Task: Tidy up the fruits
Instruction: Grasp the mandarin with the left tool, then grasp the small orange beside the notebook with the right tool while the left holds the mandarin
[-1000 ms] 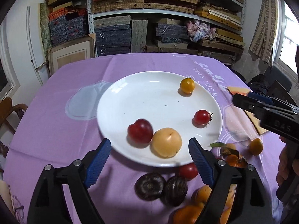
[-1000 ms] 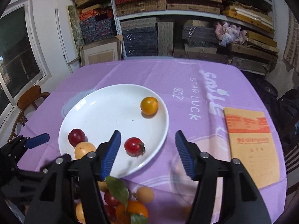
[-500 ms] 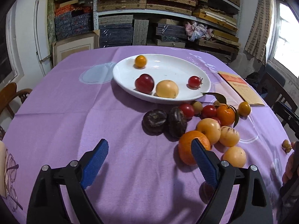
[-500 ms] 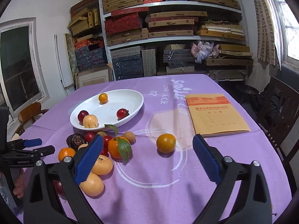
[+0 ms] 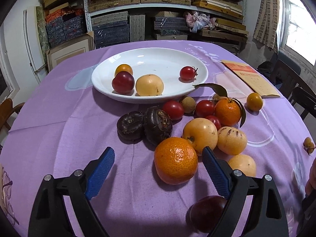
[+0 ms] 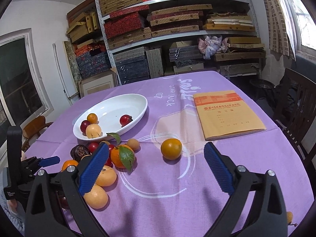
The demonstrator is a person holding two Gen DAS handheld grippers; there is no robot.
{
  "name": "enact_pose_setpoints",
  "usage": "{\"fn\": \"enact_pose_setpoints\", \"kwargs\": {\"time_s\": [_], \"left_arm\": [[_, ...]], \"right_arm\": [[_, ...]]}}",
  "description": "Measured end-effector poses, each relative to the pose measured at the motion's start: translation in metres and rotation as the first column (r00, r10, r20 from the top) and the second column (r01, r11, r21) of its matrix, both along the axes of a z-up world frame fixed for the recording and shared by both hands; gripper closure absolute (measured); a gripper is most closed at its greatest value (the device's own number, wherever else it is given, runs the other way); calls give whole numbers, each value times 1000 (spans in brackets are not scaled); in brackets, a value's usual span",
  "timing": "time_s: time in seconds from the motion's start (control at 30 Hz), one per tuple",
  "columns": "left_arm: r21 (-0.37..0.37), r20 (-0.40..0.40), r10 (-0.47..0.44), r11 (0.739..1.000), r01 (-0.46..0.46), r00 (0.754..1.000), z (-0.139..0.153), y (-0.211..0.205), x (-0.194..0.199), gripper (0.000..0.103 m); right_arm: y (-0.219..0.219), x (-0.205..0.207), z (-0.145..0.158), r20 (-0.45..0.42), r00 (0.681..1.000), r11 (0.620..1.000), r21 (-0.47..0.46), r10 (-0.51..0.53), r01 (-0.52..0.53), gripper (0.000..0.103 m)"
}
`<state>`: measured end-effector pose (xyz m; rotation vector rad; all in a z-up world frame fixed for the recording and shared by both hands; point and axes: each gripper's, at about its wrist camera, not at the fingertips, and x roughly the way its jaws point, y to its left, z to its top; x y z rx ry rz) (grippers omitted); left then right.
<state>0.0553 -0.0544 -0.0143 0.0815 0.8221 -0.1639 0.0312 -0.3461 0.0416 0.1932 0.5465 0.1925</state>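
Here the left gripper [image 5: 158, 169] hangs low over the purple tablecloth [image 5: 59, 138] with its blue-padded jaws spread wide, a round orange tangerine [image 5: 175, 160] lying between them, touching neither. The right gripper [image 6: 156, 169] is likewise spread and empty, facing a lone small orange-yellow fruit [image 6: 171, 148] on the cloth. The white oval ceramic plate [image 5: 199, 79] beyond holds four fruits.

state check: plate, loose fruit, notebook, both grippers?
white plate: upright on the cloth, holding four fruits
cherry tomato: in the plate, apart from the other three
large orange: on the cloth, between the open left fingers, not gripped
lone yellow fruit: on the cloth, ahead of the right gripper
notebook: closed, flat
left gripper: open
right gripper: open, empty
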Motion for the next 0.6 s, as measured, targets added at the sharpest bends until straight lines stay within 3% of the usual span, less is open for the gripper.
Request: {"fn": "enact_pose_setpoints", "kwargs": {"time_s": [0.23, 0.33, 0.4, 0.6], "left_arm": [[-14, 10, 34, 999, -33, 999, -2, 10, 2, 18], [-9, -25, 21, 1000, -21, 999, -9, 8, 6, 33], [-16, -66, 0, 1000, -1, 998, -15, 6, 11, 53], [-100, -75, -2, 995, -6, 997, -14, 19, 14, 55]], "right_arm": [[-1, 2, -2, -12, 1000, 1000, -2, 1, -1, 8], [0, 2, -2, -14, 1000, 1000, -5, 1, -1, 7], [0, 3, -3, -17, 1000, 1000, -10, -2, 2, 7], [-1, 11, -11, -63, 998, 999, -31, -17, 15, 7]]}}
